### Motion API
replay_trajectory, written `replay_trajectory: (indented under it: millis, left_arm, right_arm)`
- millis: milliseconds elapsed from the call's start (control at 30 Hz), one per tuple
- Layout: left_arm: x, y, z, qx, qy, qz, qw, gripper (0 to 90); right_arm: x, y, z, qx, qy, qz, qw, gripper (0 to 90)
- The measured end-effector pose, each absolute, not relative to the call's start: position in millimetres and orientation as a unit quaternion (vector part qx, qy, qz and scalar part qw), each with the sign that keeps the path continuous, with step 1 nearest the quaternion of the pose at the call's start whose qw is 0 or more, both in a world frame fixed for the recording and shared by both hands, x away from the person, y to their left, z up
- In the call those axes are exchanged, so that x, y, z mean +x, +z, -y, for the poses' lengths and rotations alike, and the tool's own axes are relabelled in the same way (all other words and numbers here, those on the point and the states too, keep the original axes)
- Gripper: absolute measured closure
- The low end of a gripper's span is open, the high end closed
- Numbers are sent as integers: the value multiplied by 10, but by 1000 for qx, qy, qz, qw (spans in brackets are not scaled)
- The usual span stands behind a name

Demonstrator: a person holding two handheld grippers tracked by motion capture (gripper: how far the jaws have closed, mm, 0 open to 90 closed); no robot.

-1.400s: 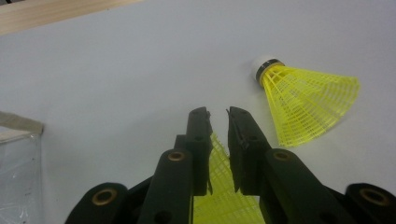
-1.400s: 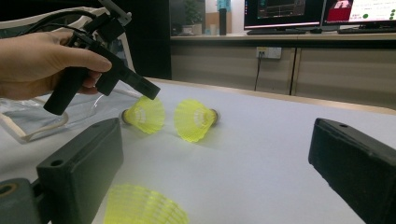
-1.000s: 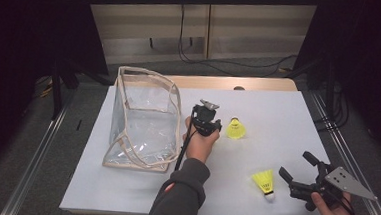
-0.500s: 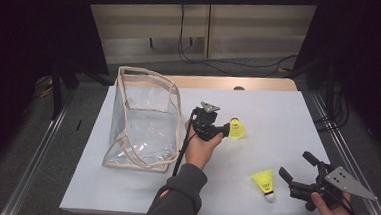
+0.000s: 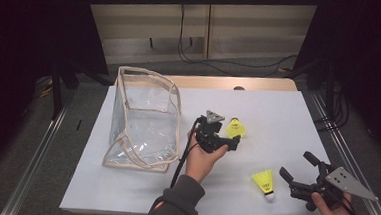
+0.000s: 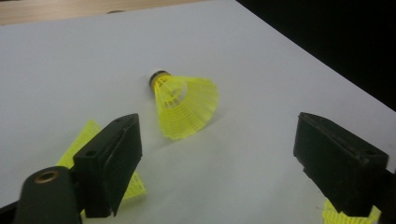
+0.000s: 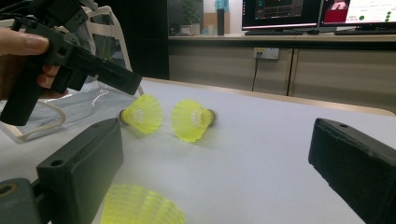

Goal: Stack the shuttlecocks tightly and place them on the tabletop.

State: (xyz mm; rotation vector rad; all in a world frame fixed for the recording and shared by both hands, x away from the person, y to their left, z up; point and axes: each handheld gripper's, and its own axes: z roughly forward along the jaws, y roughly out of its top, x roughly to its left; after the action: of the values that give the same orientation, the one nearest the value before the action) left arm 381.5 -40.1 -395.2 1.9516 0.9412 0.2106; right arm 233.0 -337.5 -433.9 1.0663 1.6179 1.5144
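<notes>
Yellow mesh formed the skirts of the shuttlecocks on the white bench. The far shuttlecock lay on its side near the bench centre, just beside the left gripper. In the left gripper view this shuttlecock lay ahead of the gripper, whose fingers stood spread wide and gripped nothing. The near shuttlecock lay toward the front right corner, just beside the right gripper. The right gripper view showed that gripper with fingers parted and empty. A clear plastic bag with beige trim stood upright at the bench's left side.
</notes>
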Motion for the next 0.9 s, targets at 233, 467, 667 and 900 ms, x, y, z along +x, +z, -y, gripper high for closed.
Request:
replay_trajectory:
  millis: [233, 467, 667, 900]
  left_arm:
    - [3723, -4004, 414, 798, 65, -375, 466, 93]
    - [3629, -4055, 401, 802, 62, -363, 470, 69]
    - [3540, -4118, 358, 800, 60, -360, 475, 66]
    - [3454, -4185, 306, 804, 60, -351, 477, 49]
  right_arm:
    - [2331, -4342, 3377, 409, 580, -620, 335, 27]
    - [2331, -4345, 3376, 409, 580, -620, 335, 27]
    - [2336, -4341, 3384, 411, 580, -618, 336, 27]
    - [2334, -4339, 3372, 408, 580, -620, 336, 27]
